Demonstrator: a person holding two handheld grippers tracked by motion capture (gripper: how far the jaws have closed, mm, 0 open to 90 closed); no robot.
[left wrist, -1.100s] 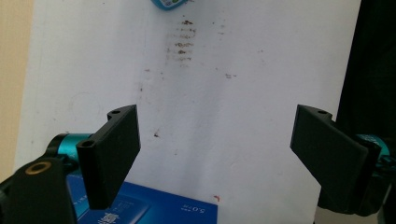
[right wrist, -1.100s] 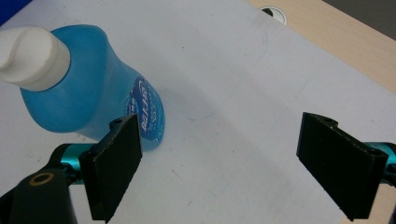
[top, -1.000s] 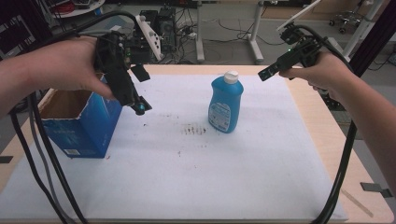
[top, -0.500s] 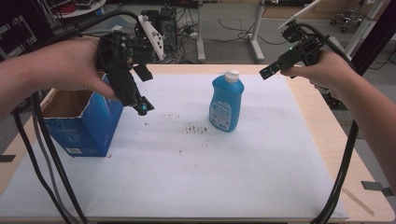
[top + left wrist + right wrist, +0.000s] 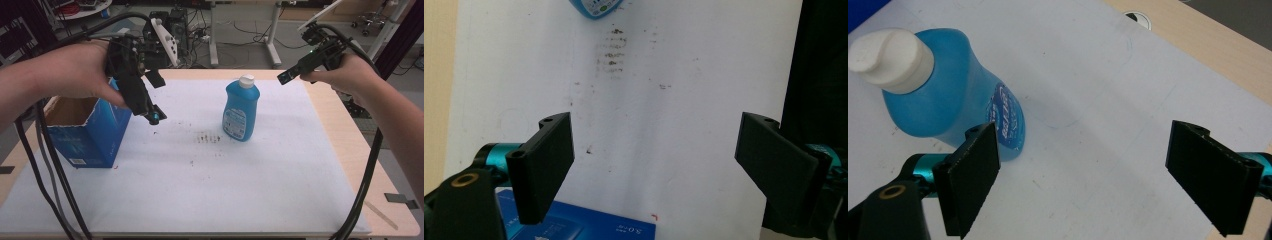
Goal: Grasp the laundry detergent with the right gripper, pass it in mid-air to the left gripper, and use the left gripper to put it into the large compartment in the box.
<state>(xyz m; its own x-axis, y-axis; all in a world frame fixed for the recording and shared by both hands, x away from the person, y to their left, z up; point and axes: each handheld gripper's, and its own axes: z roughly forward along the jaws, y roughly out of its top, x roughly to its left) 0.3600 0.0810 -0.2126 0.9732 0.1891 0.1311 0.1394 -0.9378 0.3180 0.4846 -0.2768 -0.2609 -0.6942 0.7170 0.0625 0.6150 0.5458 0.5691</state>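
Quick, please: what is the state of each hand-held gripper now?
Left hand-held gripper: open, holding nothing.
Right hand-held gripper: open, holding nothing.

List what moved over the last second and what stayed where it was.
Very little changed. The left gripper drifted slightly right and down beside the blue box, jaws open. The right gripper edged slightly left toward the blue bottle, also open. Nothing was grasped or released. Bottle, box and the white mat stayed put.

Bottles I count: one, the blue bottle (image 5: 241,111)
Boxes I count: one, the blue box (image 5: 87,131)
Grippers I see: two, left gripper (image 5: 155,116), right gripper (image 5: 285,77)
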